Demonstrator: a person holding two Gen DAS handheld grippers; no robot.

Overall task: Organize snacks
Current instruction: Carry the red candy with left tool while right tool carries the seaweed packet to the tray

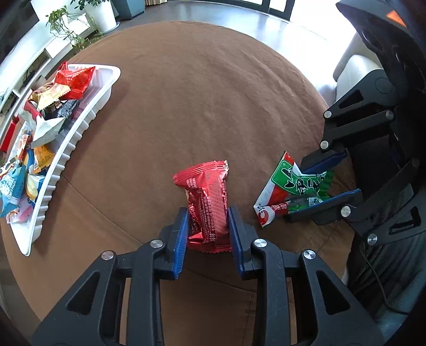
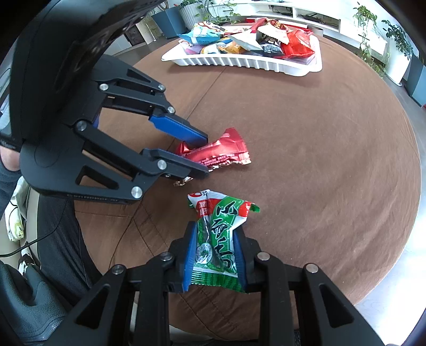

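Note:
My left gripper (image 1: 208,213) is shut on a red foil snack packet (image 1: 206,198), low over the brown tablecloth; the same packet shows in the right wrist view (image 2: 221,153) between the left gripper's (image 2: 206,154) blue pads. My right gripper (image 2: 216,231) is shut on a green and red snack packet (image 2: 217,234), also near the cloth; it shows in the left wrist view (image 1: 295,190) held by the right gripper (image 1: 295,189). A white tray (image 1: 80,127) piled with several snack packets sits at the table's far left, also in the right wrist view (image 2: 247,62).
The round table has a brown cloth (image 1: 207,101). Potted plants (image 1: 80,21) and white shelving (image 2: 306,13) stand beyond it. A white sofa (image 1: 354,69) is at the right. The person's dark clothing (image 2: 53,239) is at the near edge.

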